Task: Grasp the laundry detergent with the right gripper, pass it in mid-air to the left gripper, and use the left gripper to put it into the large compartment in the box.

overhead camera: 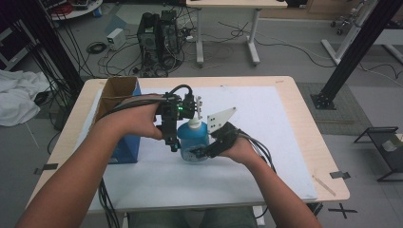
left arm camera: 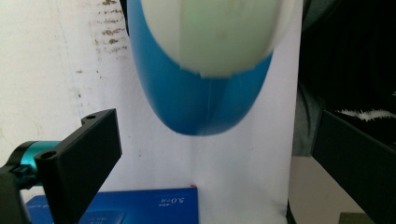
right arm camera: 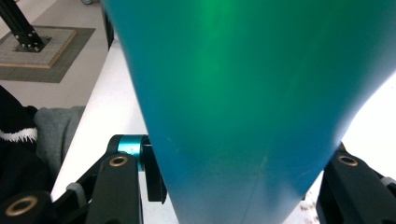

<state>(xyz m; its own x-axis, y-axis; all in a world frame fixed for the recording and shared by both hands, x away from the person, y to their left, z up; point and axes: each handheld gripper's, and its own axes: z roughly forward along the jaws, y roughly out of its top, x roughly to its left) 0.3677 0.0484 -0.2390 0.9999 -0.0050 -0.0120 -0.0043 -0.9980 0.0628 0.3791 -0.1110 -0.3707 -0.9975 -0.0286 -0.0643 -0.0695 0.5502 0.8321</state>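
A blue bottle (overhead camera: 194,141) with a white cap (overhead camera: 194,124) stands on the white mat in the middle of the table. My right gripper (overhead camera: 203,152) comes in from the right and is shut on its lower body; in the right gripper view the blue body (right arm camera: 243,93) sits between the two black jaws (right arm camera: 233,161). My left gripper (overhead camera: 177,138) hangs over the bottle from the left, pointing down. In the left gripper view its jaws (left arm camera: 212,122) stand wide apart, open, either side of the blurred cap (left arm camera: 215,32) and blue body (left arm camera: 201,100) without touching them.
An open box (overhead camera: 121,118) with blue sides stands at the left of the table, close to my left hand; its blue face (left arm camera: 121,205) lies low in the left gripper view. The white mat (overhead camera: 271,142) spreads to the right. Cables trail over the table's front edge.
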